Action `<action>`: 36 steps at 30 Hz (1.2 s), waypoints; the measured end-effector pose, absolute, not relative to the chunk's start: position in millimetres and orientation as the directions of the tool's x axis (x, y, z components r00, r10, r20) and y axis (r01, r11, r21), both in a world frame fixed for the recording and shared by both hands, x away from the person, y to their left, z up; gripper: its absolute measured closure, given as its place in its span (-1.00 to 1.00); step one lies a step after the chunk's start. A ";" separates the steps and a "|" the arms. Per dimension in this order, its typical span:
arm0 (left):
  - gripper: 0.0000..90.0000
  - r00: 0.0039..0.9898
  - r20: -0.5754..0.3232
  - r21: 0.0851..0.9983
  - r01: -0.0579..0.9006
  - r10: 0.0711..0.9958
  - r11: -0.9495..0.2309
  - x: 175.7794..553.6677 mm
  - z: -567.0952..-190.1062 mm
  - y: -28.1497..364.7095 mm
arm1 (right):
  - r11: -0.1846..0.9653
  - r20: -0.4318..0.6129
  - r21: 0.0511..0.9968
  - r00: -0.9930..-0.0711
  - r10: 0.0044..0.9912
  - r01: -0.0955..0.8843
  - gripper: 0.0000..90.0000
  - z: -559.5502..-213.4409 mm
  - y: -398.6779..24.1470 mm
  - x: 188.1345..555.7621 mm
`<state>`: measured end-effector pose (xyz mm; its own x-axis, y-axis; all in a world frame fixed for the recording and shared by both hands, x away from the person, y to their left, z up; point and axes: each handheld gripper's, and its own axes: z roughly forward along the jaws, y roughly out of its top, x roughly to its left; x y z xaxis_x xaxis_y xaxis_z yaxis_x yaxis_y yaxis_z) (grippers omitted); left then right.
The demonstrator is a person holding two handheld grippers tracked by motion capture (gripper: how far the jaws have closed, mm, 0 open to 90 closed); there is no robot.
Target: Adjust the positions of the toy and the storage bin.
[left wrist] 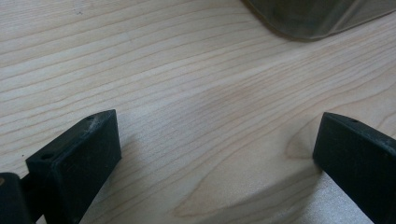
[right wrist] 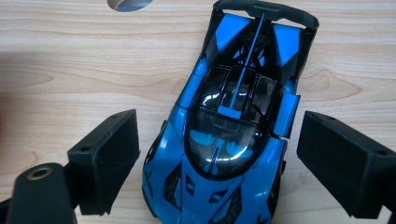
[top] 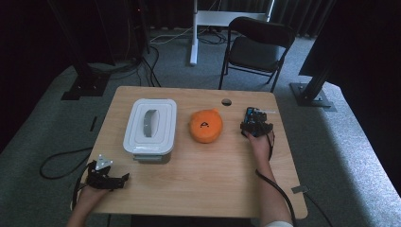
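A blue and black toy car [right wrist: 233,130] lies on the wooden table [top: 203,165], seen at the right side of the table as the toy car [top: 251,114]. My right gripper [right wrist: 217,161] is open, its two black jaws standing on either side of the car with a gap to each. From above, the right gripper [top: 256,126] sits just near of the car. My left gripper [top: 111,178] rests at the table's front left corner. In its own view the left gripper [left wrist: 217,149] is open over bare wood with nothing between the jaws.
A white lidded plastic box [top: 150,126] stands left of centre; its corner [left wrist: 317,16] shows ahead of the left gripper. An orange round object [top: 205,126] lies mid-table. A cable hole [top: 226,101] is near the far edge. A black chair [top: 257,47] stands beyond the table.
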<state>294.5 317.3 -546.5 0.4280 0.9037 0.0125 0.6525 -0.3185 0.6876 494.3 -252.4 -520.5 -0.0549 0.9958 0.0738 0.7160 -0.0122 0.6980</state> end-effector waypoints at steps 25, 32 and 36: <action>-0.97 0.428 0.013 0.688 0.652 0.904 -0.319 294.4 -546.5 317.3 | -0.088 0.099 0.663 0.030 0.995 0.743 -0.60 -528.7 -251.3 511.0; -0.97 0.427 0.013 0.688 0.652 0.904 -0.319 294.4 -546.5 317.3 | -0.122 0.144 0.634 0.039 0.989 0.763 -0.62 -533.5 -253.5 512.1; -0.97 0.427 0.013 0.688 0.653 0.904 -0.318 294.3 -546.5 317.3 | -0.130 0.144 0.634 0.048 0.988 0.763 -0.58 -532.4 -253.1 511.9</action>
<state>294.3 317.3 -546.5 0.4271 0.9041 0.0132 0.6527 -0.3183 0.6875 511.9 -253.1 -532.4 0.0485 0.9884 0.1439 0.7626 -0.1297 0.6338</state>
